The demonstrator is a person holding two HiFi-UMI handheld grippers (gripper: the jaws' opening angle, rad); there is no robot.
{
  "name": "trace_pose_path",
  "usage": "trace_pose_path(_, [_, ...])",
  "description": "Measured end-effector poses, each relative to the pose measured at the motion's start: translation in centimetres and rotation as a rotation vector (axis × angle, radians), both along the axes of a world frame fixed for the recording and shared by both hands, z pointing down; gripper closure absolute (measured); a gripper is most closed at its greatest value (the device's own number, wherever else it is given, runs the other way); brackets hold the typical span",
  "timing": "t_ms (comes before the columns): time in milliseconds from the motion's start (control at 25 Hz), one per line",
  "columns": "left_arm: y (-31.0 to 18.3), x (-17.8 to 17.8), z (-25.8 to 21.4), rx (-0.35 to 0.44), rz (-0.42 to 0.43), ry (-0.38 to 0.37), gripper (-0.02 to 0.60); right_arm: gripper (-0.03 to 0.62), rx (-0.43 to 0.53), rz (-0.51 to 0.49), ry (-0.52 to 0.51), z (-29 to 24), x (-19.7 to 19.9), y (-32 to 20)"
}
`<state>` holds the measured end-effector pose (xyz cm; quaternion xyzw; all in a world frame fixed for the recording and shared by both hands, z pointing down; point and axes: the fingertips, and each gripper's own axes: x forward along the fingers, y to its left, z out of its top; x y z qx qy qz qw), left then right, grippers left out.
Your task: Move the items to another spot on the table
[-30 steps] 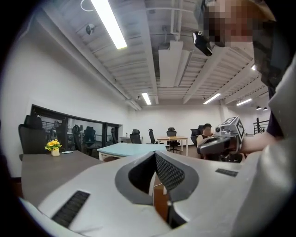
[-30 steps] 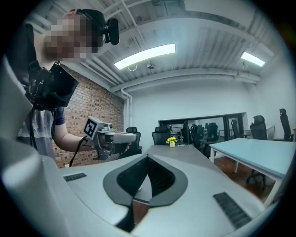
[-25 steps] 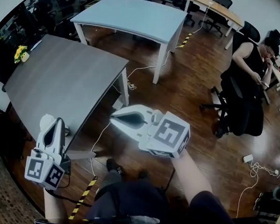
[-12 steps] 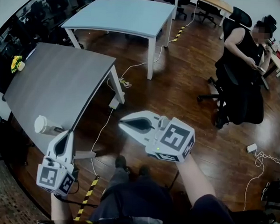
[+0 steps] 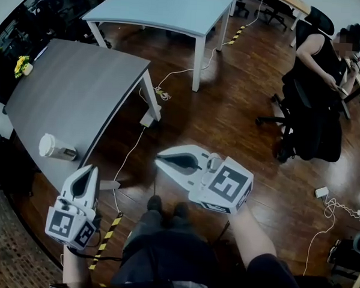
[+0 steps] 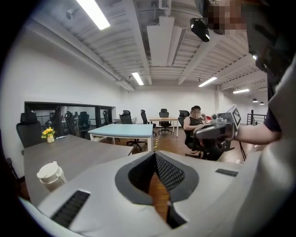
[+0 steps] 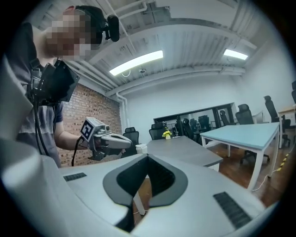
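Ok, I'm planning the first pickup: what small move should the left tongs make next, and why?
Probably open the left tongs and ease them toward the white lidded cup: they are shut and empty, short of the cup, which sits untouched near the grey table's near edge.

The floor (image 5: 229,125) is glossy dark wood, the grey table (image 5: 74,93) is matt-topped, the white cup (image 5: 54,147) looks like paper, and the left gripper (image 5: 87,170) and right gripper (image 5: 159,161) have smooth pale plastic shells with rough, mesh-textured black pads (image 6: 171,173).
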<state>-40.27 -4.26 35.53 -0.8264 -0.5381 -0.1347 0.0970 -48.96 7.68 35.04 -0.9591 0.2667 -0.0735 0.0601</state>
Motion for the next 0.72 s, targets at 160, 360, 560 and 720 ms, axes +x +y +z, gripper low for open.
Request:
trace_pose_path(160, [1.3, 0.5, -1.4, -0.007, 0.015, 0.049, 0.588, 0.615, -0.012, -0.014, -0.017, -0.3, 0.1, -1.0])
trace_pose_path(360, [2.8, -0.7, -1.7, -0.025, 0.076, 0.053, 0.588, 0.615, 0.003, 0.009, -0.033, 0.2, -1.1, -1.0])
trace_pose_path(560, [2.8, -1.9, -0.2, -0.023, 0.111, 0.016, 0.588, 0.615, -0.018, 0.034, -0.052, 0.5, -2.8, -1.0])
trace_pose_path(720, [2.1, -2.0, -0.4, -0.024, 0.126, 0.031, 0.588, 0.615, -0.025, 0.049, -0.055, 0.1, -3.3, -1.4])
